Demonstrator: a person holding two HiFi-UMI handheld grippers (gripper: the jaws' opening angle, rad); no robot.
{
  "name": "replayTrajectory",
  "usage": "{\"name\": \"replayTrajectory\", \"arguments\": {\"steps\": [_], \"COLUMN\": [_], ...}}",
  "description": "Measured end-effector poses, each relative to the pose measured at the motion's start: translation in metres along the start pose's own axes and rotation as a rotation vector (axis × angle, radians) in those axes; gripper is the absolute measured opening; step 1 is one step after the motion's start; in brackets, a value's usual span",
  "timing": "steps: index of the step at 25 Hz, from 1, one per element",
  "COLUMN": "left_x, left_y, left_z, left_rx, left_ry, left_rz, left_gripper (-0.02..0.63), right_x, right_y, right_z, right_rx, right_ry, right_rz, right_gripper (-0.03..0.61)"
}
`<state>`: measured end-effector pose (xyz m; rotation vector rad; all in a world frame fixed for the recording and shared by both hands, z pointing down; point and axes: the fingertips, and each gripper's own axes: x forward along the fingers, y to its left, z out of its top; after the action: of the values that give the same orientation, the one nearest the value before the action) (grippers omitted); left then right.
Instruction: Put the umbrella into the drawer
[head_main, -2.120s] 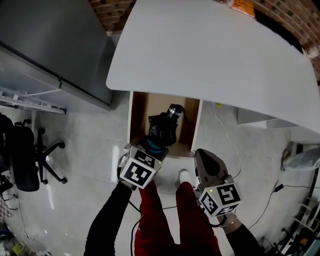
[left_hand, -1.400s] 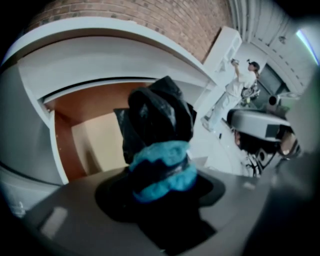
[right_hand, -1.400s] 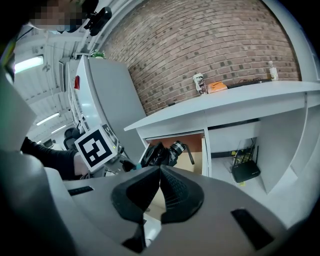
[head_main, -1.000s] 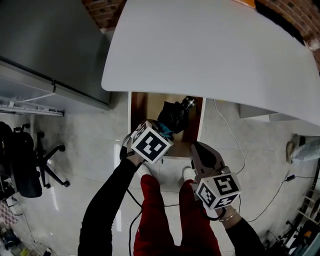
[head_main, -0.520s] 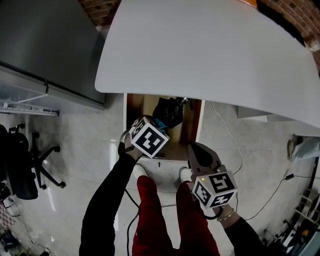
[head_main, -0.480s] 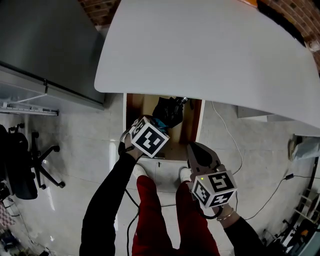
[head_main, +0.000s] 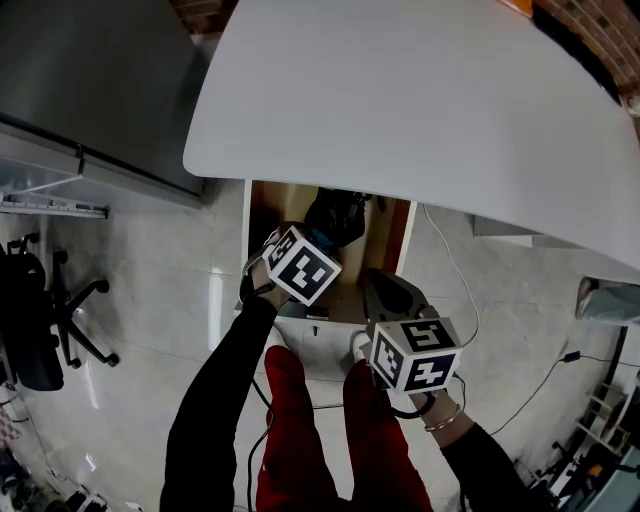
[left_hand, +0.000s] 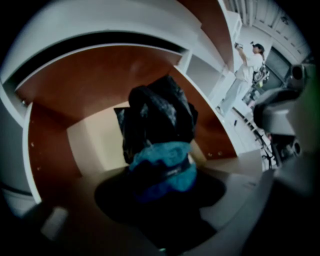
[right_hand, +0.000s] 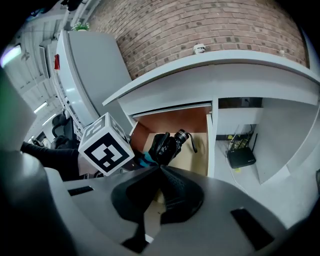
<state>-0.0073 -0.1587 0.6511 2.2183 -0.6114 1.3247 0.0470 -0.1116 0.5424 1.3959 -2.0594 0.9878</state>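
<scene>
A folded black umbrella (head_main: 335, 215) with a blue band hangs inside the open drawer (head_main: 262, 215), its far end hidden under the white table top (head_main: 420, 100). My left gripper (head_main: 316, 243) is shut on its blue-banded end (left_hand: 162, 170), and the black canopy (left_hand: 157, 117) points into the wooden drawer (left_hand: 95, 140). In the right gripper view the umbrella (right_hand: 167, 143) shows its handle end over the drawer floor (right_hand: 200, 145), beside the left gripper's marker cube (right_hand: 106, 145). My right gripper (head_main: 378, 283) hovers over the drawer's white front, its pads (right_hand: 172, 187) closed together on nothing.
A grey cabinet (head_main: 100, 90) stands to the left, and an office chair (head_main: 35, 320) further left. A cable (head_main: 455, 270) trails over the floor right of the drawer. A black box (right_hand: 241, 157) sits in the recess under the table. The person's red trousers (head_main: 300, 420) are below.
Both grippers have sunk toward the drawer. The umbrella has gone further in, so its handle end is now under the table edge.
</scene>
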Motion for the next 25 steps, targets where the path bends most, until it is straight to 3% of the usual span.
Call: {"name": "replayTrajectory", "arguments": {"steps": [14, 25], "left_x": [0.033, 0.041], "left_y": [0.010, 0.012], "left_z": [-0.004, -0.006], "left_rx": [0.001, 0.018], "left_ry": [0.016, 0.017], "left_rz": [0.024, 0.051], "left_gripper": [0.276, 0.291], "right_x": [0.029, 0.032], "right_y": [-0.008, -0.001], "right_z": [-0.011, -0.025], "right_rx": [0.052, 0.061], "right_ry": [0.124, 0.158], "right_rz": [-0.003, 0.009], "right_gripper": [0.006, 0.006]}}
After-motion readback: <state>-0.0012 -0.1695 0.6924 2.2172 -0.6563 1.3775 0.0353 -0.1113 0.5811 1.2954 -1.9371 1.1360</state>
